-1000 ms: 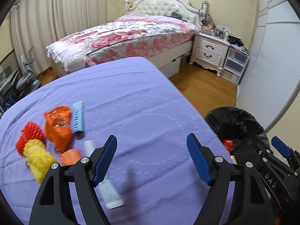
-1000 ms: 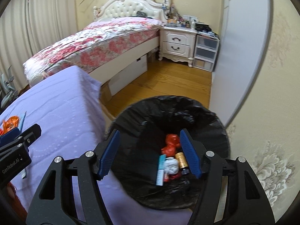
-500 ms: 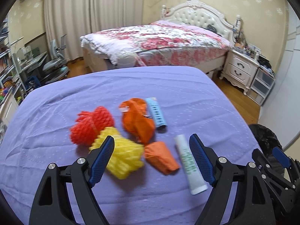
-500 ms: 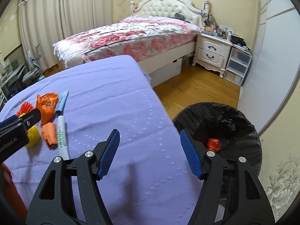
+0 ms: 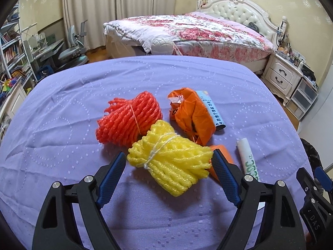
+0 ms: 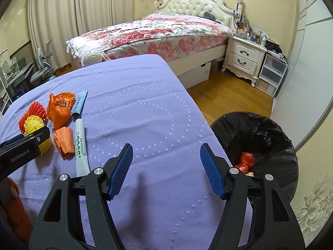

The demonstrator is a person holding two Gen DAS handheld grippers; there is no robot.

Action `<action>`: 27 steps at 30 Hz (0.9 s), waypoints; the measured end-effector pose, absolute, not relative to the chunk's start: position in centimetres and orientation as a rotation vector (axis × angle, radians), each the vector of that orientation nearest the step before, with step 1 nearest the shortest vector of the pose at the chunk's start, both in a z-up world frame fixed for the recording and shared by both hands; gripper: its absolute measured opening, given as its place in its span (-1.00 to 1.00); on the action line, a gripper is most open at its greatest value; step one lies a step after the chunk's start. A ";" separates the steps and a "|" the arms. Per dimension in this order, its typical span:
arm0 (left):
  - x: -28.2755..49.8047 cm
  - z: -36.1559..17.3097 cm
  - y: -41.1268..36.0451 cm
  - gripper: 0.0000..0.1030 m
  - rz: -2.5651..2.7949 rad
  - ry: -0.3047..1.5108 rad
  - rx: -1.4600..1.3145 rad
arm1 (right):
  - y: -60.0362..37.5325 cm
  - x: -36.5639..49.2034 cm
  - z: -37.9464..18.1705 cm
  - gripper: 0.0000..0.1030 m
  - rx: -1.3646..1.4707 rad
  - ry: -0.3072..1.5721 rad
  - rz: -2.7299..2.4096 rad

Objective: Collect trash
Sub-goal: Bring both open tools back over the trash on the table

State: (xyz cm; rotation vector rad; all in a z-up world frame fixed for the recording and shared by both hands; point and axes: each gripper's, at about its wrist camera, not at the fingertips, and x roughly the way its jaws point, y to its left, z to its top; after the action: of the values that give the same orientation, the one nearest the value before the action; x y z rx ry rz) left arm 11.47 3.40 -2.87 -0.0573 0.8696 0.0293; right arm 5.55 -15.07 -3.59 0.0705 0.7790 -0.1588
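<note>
The left wrist view looks down on a purple tablecloth [image 5: 83, 112] with the trash close up: a red foam net bundle [image 5: 129, 120] tied with string, a yellow foam net bundle [image 5: 172, 158] in front of it, a crumpled orange bag [image 5: 193, 114], a blue tube [image 5: 212, 110] beside the bag, a small orange wrapper [image 5: 221, 149] and a white tube with green print [image 5: 247, 158]. The left gripper [image 5: 169, 162] tilts down over the yellow bundle, its 2 jaws spread wide on either side of it; the right pad looks close to or against the bundle's end, the left pad stands clear, and nothing is clamped. Only an edge of the bin shows here. The right wrist view shows what the left barely does: the black-lined trash bin [image 6: 270, 129] on the wooden floor beside the table, with red trash [image 6: 246, 161] inside. The right gripper [image 6: 166, 160] angles down over bare cloth near the table's edge, jaws apart and empty, with the trash pile well off to its left.
</note>
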 end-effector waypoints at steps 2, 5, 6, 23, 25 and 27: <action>11.6 -3.2 3.7 0.58 0.027 0.884 -0.072 | -15.1 5.6 -3.7 0.27 0.072 0.781 -0.158; 11.5 -3.5 4.1 0.58 0.020 0.900 -0.087 | -15.0 5.6 -3.9 0.27 0.072 0.784 -0.154; 11.4 -3.6 4.1 0.58 0.017 0.903 -0.090 | -14.9 5.6 -3.9 0.27 0.072 0.785 -0.153; 9.7 -4.0 5.9 0.51 0.000 0.911 -0.093 | -14.7 5.5 -4.3 0.27 0.068 0.790 -0.144; 9.7 -4.0 6.2 0.51 0.005 0.913 -0.096 | -14.6 5.5 -4.3 0.27 0.069 0.790 -0.143; 9.3 -4.1 6.8 0.51 0.012 0.918 -0.101 | -14.6 5.5 -4.4 0.27 0.070 0.790 -0.144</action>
State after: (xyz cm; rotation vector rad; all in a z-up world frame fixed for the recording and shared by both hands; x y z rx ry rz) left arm 9.32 6.77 -4.13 -0.1005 0.9176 0.0118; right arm 5.50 -14.60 -4.37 0.0697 0.7897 -0.1438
